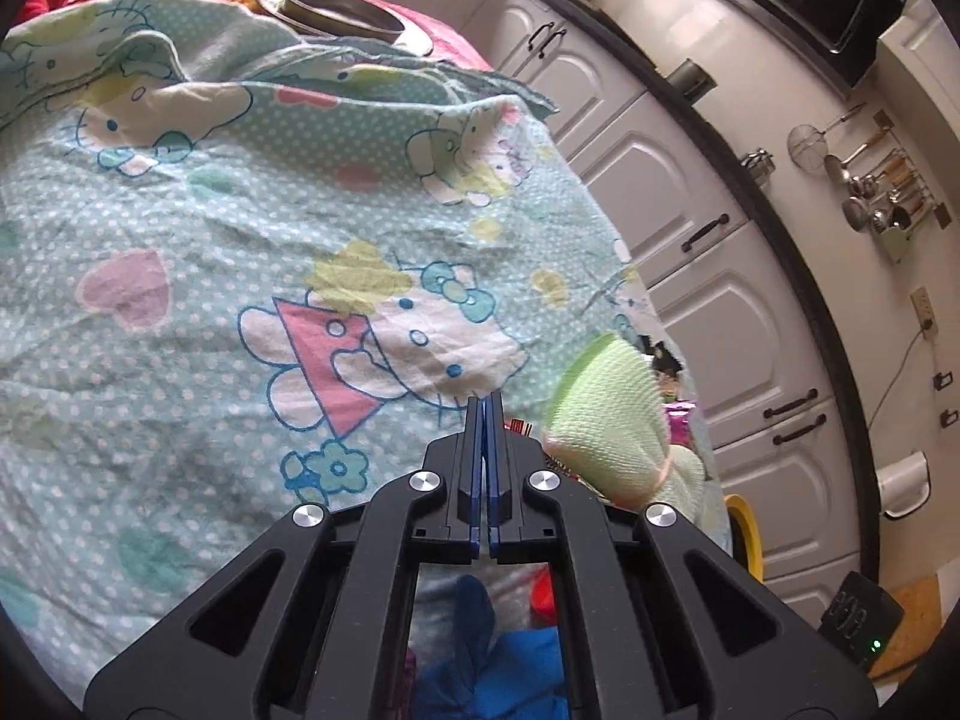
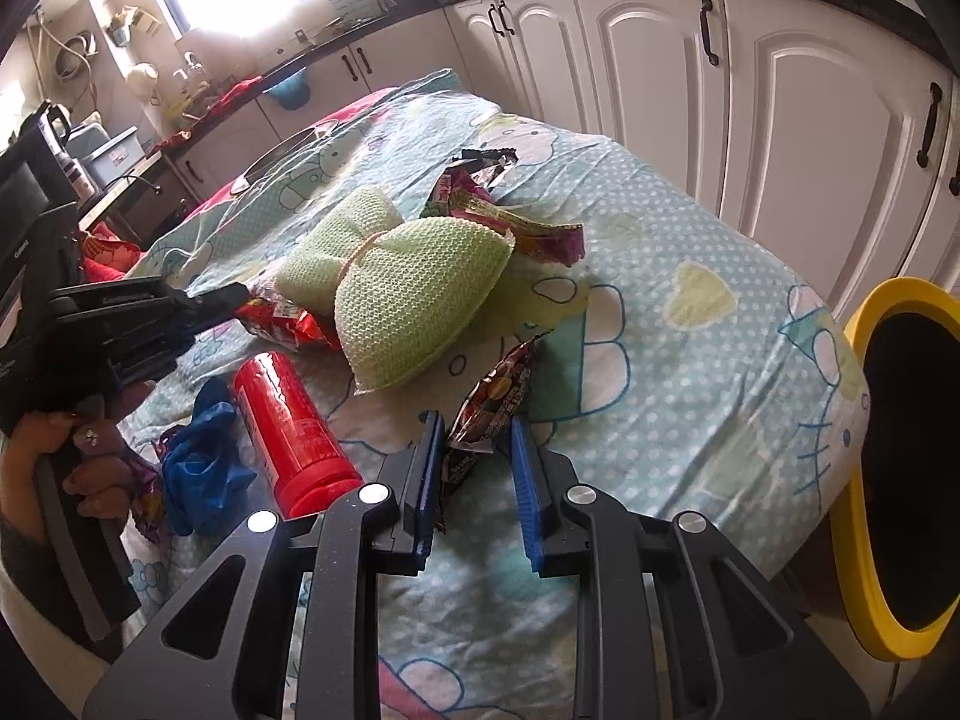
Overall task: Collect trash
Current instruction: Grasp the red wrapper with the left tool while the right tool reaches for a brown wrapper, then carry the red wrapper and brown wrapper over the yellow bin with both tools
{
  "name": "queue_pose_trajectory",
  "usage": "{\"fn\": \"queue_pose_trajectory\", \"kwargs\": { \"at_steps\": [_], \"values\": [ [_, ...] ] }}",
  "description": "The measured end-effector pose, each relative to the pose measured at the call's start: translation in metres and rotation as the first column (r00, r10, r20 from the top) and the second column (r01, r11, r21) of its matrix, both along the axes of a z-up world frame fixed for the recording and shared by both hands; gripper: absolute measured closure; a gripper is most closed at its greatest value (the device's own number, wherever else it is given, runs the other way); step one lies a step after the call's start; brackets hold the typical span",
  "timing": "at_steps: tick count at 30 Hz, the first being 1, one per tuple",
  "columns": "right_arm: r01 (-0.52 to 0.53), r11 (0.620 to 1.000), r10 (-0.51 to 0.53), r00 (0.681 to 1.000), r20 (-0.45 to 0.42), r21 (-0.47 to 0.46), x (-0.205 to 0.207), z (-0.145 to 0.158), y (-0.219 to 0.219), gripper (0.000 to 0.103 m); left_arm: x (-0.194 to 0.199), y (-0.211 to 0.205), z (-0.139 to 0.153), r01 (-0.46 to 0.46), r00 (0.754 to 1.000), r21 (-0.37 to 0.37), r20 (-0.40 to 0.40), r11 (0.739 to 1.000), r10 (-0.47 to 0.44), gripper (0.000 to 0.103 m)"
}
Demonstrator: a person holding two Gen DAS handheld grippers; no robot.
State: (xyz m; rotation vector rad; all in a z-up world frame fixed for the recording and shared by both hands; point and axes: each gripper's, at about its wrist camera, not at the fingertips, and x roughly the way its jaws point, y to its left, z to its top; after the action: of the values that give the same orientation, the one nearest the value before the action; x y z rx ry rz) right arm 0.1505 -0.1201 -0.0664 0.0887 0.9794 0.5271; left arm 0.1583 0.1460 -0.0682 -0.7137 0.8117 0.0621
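We hold the right gripper (image 2: 474,444), jaws narrowed onto the crumpled dark foil snack wrapper (image 2: 495,402), its length running away from us, left of the yellow-rimmed black bin (image 2: 864,552).

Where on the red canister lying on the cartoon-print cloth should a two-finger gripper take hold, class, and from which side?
Grip the red canister across the middle of its round body, coming down from above. It lies on its side with its long axis running away from the camera, so the fingers should straddle its width. The blue plastic bag sits close on its left, so that finger has little room.
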Motion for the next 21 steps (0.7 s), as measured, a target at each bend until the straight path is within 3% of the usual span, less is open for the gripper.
{"fn": "queue_pose_trajectory", "kwargs": {
  "at_steps": [21],
  "values": [
    [0.006, 0.999, -0.012, 0.994, 0.113, 0.054, -0.013, 0.043, -0.034, 0.082, -0.019, -0.038, 0.070, 0.060, 0.982, 0.066, 0.174, 0.996, -0.071, 0.103]
  ]
}}
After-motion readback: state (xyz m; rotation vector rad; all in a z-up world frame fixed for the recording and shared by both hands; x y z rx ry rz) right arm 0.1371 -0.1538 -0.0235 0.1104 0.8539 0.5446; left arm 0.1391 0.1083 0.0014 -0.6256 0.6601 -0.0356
